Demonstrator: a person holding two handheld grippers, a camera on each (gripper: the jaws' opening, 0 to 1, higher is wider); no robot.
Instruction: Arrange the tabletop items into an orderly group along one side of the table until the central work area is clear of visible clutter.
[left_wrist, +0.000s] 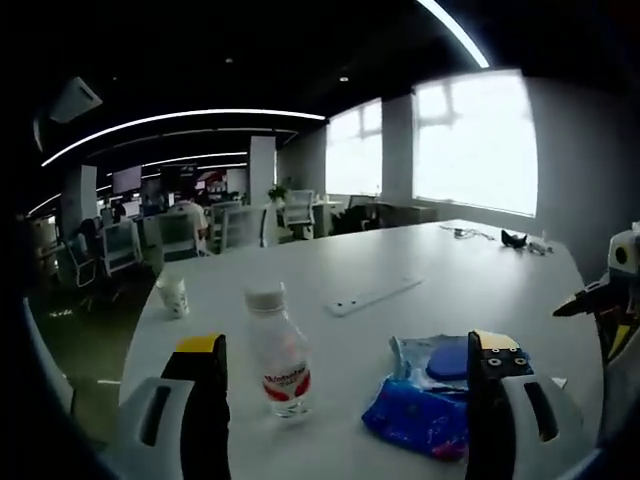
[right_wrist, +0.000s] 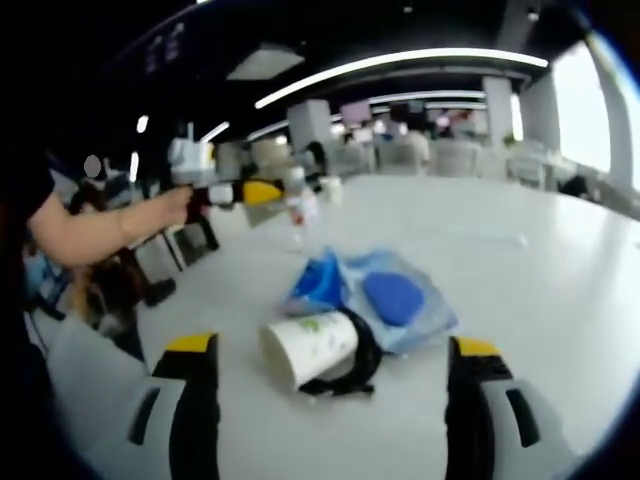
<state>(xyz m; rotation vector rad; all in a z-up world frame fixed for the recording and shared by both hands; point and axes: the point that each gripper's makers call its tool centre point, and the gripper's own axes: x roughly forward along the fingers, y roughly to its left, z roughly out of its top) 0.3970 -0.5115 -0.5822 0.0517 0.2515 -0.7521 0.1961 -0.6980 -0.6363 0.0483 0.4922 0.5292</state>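
1. Gathering is barely begun, I judge: both tools hover with jaws spread and empty — the left tool (left_wrist: 350, 375) facing one water bottle (left_wrist: 279, 352), the right tool (right_wrist: 335, 375) facing one tipped paper cup (right_wrist: 308, 346).
2. The next move calls for closing on the nearest item.
3. Counted on the table (left_wrist: 450, 275): one bottle, one blue wipes pack (left_wrist: 430, 395), two cups — one upright cup (left_wrist: 174, 295) near the edge.

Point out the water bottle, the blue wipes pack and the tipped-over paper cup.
water bottle (left_wrist: 281, 350), left gripper view, on its clear body above the red label.
blue wipes pack (left_wrist: 425, 395), left gripper view, on the crinkled blue wrapper.
tipped-over paper cup (right_wrist: 312, 345), right gripper view, on its white side wall.
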